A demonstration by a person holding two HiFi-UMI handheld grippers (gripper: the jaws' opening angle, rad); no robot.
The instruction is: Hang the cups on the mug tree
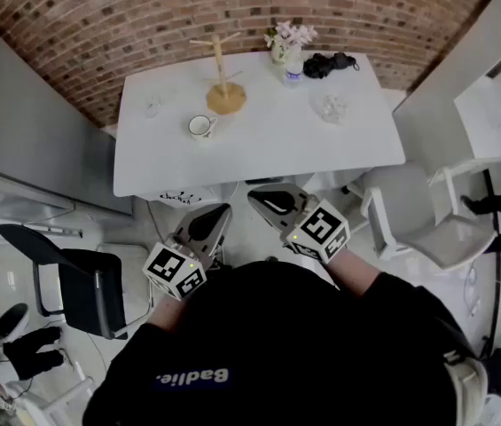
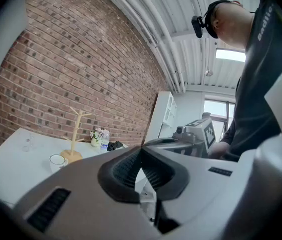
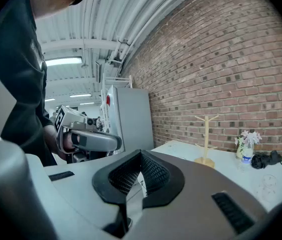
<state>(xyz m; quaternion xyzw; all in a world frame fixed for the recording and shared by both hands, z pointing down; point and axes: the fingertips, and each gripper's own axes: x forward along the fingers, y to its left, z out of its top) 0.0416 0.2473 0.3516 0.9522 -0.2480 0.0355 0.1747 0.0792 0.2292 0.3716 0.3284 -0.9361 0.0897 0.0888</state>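
Held at the person's chest, short of the table's (image 1: 268, 145) near edge, left gripper (image 1: 217, 213) and right gripper (image 1: 263, 198) had jaws pressed together, empty; one should open before reaching the cup (image 1: 200, 127), just beside the tree (image 1: 223, 82) near the far edge.

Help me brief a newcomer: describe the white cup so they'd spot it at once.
Find the white table against the brick wall, then the wooden mug tree on it. The cup stands beside the tree's base, on the person's side. It is the only opaque white one with a handle, unlike the clear glass nearby.
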